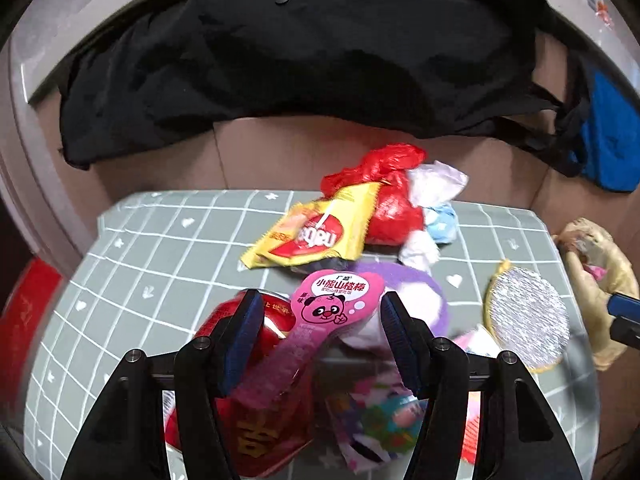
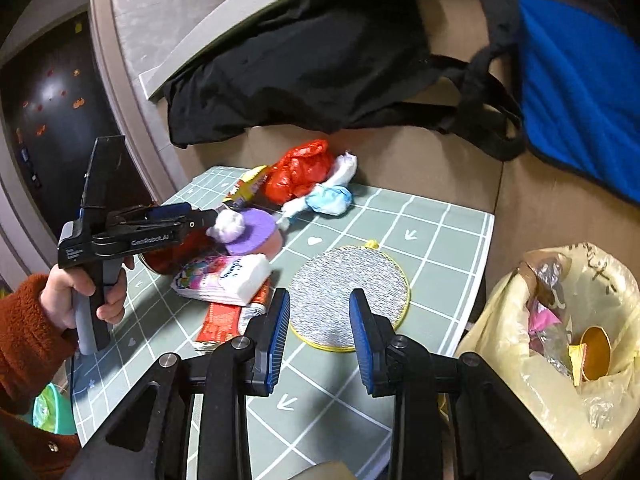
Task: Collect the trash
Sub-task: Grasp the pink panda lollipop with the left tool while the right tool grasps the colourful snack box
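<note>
Trash lies heaped on a green grid mat (image 1: pixel 160 248): a pink panda wrapper (image 1: pixel 336 304), a red can (image 1: pixel 276 312), a yellow snack wrapper (image 1: pixel 312 232), a red plastic bag (image 1: pixel 384 192) and crumpled tissues (image 2: pixel 332 200). My left gripper (image 1: pixel 322 332) hangs open just over the heap. The pink wrapper shows between its fingers, and the pads do not press it. A hand in a rust sleeve (image 2: pixel 24 332) holds that left gripper (image 2: pixel 212 216). My right gripper (image 2: pixel 320 312) is open and empty above a round silver coaster (image 2: pixel 348 292). A yellow trash bag (image 2: pixel 492 320) gapes at the right.
A tissue pack (image 2: pixel 224 276), a red sachet (image 2: pixel 218 322) and a purple pad (image 2: pixel 248 232) lie near the heap. Cardboard walls (image 2: pixel 440 168) close the back and right of the mat. A black cloth bag (image 2: pixel 320 60) and blue fabric (image 2: pixel 580 80) hang over them.
</note>
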### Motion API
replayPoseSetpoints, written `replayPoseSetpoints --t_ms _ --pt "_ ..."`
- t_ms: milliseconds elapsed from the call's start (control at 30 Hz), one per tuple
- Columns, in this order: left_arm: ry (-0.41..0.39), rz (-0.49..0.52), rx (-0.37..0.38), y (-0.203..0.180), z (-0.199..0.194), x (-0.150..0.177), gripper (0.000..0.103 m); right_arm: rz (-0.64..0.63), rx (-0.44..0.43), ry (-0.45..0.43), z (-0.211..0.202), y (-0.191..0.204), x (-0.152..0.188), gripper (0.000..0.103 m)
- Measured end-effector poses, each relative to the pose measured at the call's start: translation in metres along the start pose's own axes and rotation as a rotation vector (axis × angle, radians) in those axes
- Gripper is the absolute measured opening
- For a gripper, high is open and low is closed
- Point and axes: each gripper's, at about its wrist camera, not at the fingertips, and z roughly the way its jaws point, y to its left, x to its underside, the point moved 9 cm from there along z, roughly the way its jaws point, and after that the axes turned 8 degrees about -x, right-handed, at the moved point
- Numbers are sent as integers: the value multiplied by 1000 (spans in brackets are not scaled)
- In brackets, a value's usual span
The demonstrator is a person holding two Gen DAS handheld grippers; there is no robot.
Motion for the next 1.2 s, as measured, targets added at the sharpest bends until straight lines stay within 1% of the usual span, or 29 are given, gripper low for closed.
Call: replayPoseSetpoints --t_ms 33,100,133,200,267,367,500,667,767,867,967,1033,1100,1200 --pt "-1 -8 -6 2 1 -2 60 3 -4 3 2 -1 0 29" --pt "-5 -20 -17 6 1 -4 48 -1 -10 9 4 -1 1 29" --pt "-3 -22 -7 6 1 -4 36 -6 -10 11 5 0 1 29" --pt "2 -30 34 5 -4 -4 22 -24 -11 15 9 5 0 29" --pt "-7 -37 39 8 -11 -3 8 -40 -17 18 12 10 -1 29" --pt "-19 -95 71 16 -28 0 7 -65 -44 30 18 23 -2 29" --pt "-46 -176 103 34 -60 7 6 -129 -98 70 30 52 -2 29" --pt "-76 -236 133 60 -93 17 4 -224 -129 119 50 83 -7 29" --pt "-80 -265 131 76 -104 25 4 -269 -153 149 66 98 -13 29" --pt "-82 -286 123 90 -113 35 4 -250 -167 167 86 98 -24 29" --pt "-83 -299 100 103 -116 47 4 -188 -163 166 103 87 -37 29" --pt "-70 -308 104 108 -114 54 4 -147 -164 172 110 81 -39 29" --pt "-36 -339 139 113 -108 63 4 -120 -160 187 117 75 -36 29" --pt "-16 -388 143 119 -100 72 6 -120 -150 230 121 74 -20 29"
